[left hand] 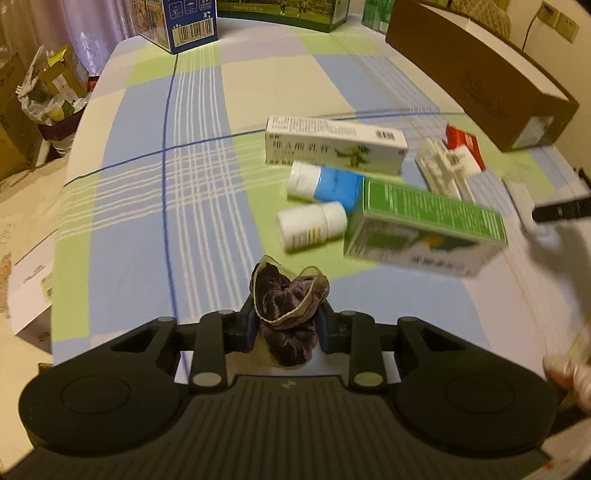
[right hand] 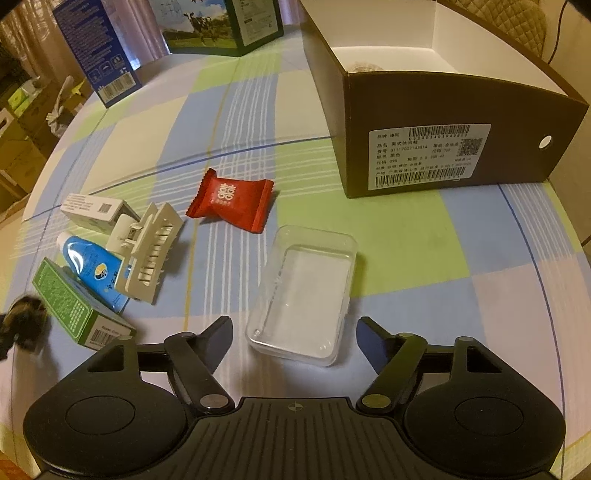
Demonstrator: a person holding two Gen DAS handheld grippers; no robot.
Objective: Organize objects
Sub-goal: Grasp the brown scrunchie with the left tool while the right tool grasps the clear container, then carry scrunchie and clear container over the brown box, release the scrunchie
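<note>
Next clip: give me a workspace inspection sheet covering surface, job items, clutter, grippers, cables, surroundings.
Surface: checked tablecloth, flat.
Job's things: open shoebox; clear case; red packet; hair claw; blue tube; green box; white bottle; long white box.
Clutter: blue carton and green carton at the far edge.
Grippers: left gripper shut on scrunchie; right gripper open, its fingers either side of the case's near end.
Cables: one by wall sockets.
Surroundings: boxes, bin on floor.

A blurred hand [left hand: 570, 373] is cut off at the left-wrist view's right edge.
</note>
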